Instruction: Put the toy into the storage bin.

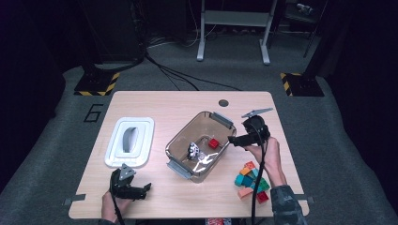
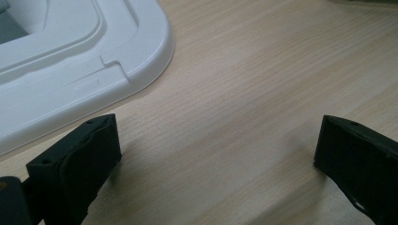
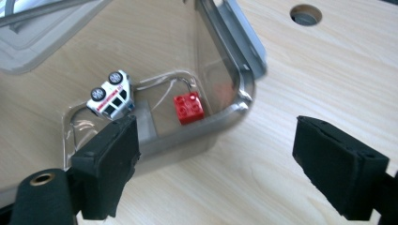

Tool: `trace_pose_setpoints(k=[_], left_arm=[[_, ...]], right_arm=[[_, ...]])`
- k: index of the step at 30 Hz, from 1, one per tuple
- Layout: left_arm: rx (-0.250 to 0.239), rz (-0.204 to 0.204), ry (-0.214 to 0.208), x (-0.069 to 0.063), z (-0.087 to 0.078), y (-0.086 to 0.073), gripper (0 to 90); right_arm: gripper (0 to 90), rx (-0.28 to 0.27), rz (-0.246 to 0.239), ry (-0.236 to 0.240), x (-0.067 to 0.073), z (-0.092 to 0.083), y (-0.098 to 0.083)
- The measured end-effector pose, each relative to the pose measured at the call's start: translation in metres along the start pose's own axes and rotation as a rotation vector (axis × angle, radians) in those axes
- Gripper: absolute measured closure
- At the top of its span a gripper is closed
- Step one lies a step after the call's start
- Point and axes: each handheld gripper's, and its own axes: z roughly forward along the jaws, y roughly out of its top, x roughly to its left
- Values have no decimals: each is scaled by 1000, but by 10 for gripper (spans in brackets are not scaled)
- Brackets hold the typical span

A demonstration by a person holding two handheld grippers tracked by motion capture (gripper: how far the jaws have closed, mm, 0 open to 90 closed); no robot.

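A clear plastic bin [image 1: 178,165] stands at the table's middle. Inside it lie a red brick [image 1: 214,143] and a white toy car [image 1: 193,150]. My right gripper [image 1: 233,140] hovers just outside the bin's right rim, open. In the right gripper view its jaws [image 3: 213,159] stand wide apart over bare wood with nothing between them. Beyond them are the red brick [image 3: 188,108] and the toy car [image 3: 109,96], tipped on its side. My left gripper [image 1: 145,190] rests near the front left edge, open. The left gripper view shows the left gripper [image 2: 218,150] empty beside the white lid [image 2: 70,61].
The white lid [image 1: 129,140] with its grey handle lies left of the bin. A pile of several coloured bricks [image 1: 251,180] sits at the front right by my right forearm. A round cable hole [image 1: 223,102] is at the table's far edge.
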Motion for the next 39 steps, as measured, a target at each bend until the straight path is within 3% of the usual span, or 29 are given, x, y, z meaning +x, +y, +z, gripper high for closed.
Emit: trace_pose_setpoints(k=[9, 18, 27, 39], left_arm=[[-3, -8, 0, 0, 0, 0, 5], [-4, -3, 6, 0, 0, 0, 5], [-3, -3, 6, 0, 0, 0, 5], [-4, -3, 6, 0, 0, 0, 5]], right_arm=[[34, 23, 57, -7, -22, -1, -42], [1, 57, 103, -17, -32, 2, -75], [103, 105, 140, -58, -40, 15, -94], [285, 160, 150, -50, -43, 39, -102]])
